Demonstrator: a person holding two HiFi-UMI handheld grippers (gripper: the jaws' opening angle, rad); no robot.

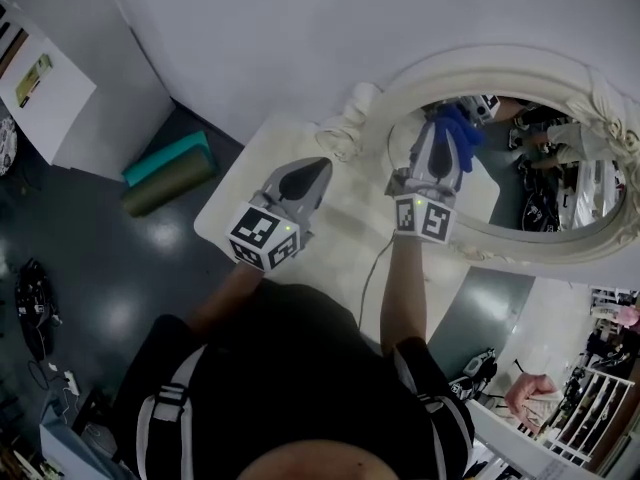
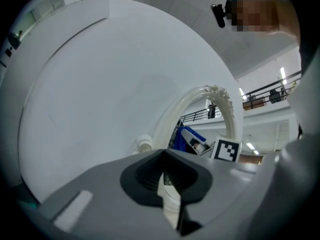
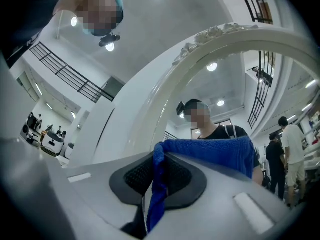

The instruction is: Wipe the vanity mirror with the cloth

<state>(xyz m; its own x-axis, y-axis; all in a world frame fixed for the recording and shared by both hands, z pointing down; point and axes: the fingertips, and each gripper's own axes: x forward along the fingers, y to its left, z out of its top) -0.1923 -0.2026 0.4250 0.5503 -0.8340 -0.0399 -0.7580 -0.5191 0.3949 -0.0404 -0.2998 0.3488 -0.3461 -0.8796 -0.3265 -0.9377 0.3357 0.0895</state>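
We've got the right tongs [image 1: 441,134] clamped on the blue cloth [image 1: 459,128] at the mirror [image 1: 545,183], left tongs [image 1: 316,167] pinched together, empty, over the tabletop [image 1: 340,230]

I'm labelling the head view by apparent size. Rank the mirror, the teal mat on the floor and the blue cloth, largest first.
1. mirror
2. teal mat, though it lies farther off, down on the floor
3. blue cloth
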